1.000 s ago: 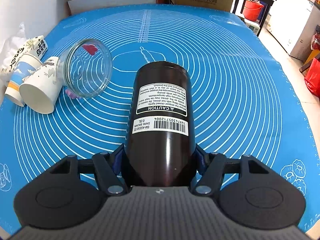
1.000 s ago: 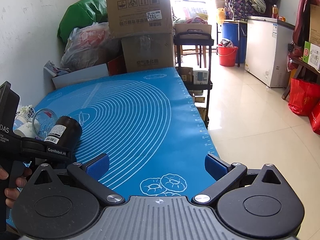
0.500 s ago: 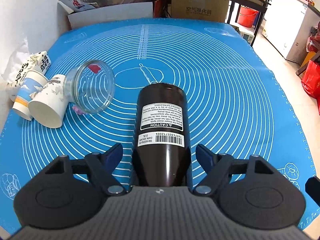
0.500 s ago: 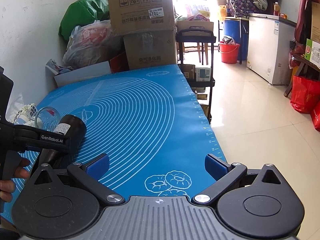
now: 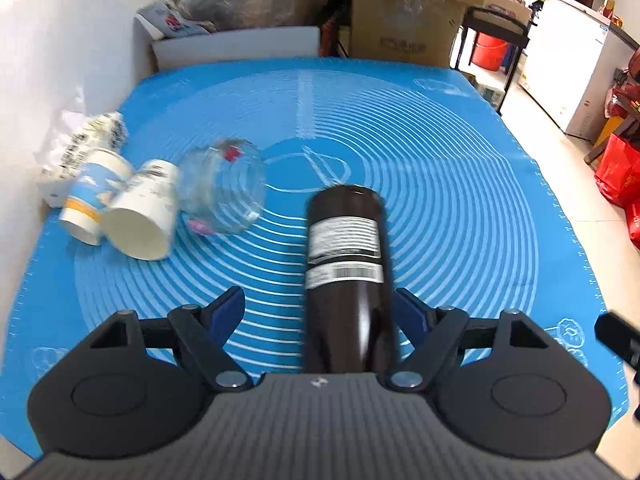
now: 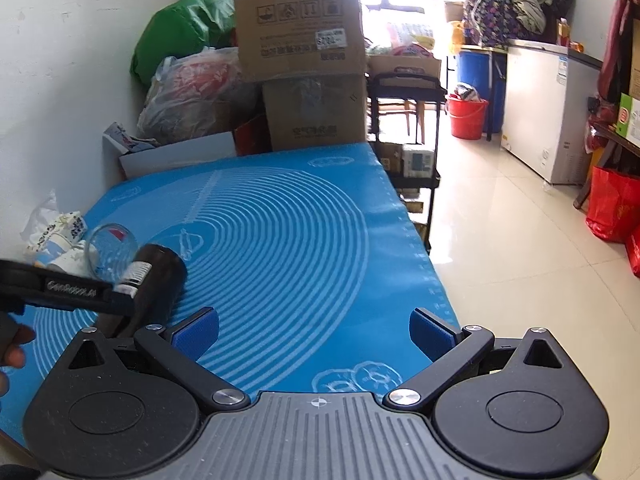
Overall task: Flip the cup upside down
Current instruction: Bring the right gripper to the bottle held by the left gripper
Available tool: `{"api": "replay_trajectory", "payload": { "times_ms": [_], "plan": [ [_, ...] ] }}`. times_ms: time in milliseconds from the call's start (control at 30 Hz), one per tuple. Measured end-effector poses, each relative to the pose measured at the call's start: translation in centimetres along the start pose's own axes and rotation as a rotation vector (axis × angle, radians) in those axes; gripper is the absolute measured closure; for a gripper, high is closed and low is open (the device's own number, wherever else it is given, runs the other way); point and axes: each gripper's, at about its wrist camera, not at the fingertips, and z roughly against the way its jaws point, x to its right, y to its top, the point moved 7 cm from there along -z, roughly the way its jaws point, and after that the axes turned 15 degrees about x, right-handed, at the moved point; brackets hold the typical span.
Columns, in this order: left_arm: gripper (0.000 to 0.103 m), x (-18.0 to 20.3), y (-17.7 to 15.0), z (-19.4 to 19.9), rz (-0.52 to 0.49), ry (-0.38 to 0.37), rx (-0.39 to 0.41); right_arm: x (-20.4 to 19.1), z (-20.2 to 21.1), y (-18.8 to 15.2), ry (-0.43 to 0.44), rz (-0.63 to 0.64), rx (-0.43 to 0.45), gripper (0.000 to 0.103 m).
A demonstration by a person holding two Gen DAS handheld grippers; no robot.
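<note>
Standing wide apart, left gripper [image 5: 316, 312] fingers flank dark cup [image 5: 346, 264], possibly untouched, right gripper [image 6: 314, 330] spread empty.

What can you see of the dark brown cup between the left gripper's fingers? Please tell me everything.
The dark brown cup is a tall, glossy cylinder that looks like metal or hard plastic. It carries a white caution label and a barcode sticker, both blurred. It stands on the blue mat, flat end up, between the fingers of the left gripper, whose jaws are spread. Its base is hidden, and whether the right pad touches it cannot be told.
</note>
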Motion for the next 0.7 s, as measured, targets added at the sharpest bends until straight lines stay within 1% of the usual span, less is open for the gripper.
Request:
{"api": "replay_trajectory", "payload": {
  "times_ms": [167, 400, 567, 700],
  "plan": [
    [0.018, -3.7, 0.0, 1.5, 0.035, 0.042, 0.027, -2.8, -1.1, 1.2, 0.064, 0.008, -0.035, 0.0],
    [0.018, -8.9, -0.3, 1.9, 0.057, 0.099, 0.045, -7.7, -4.0, 2.2, 0.143, 0.063, -0.12, 0.0],
    [0.018, -12.3, -0.8, 1.5, 0.072, 0.137, 0.048, -11.2, -6.6, 2.2, 0.18, 0.099, -0.187, 0.0],
    [0.018, -14.6, -1.3, 0.9, 0.072, 0.168, 0.051, -13.5, -9.0, 1.6, 0.19, 0.122, -0.253, 0.0]
  ]
}}
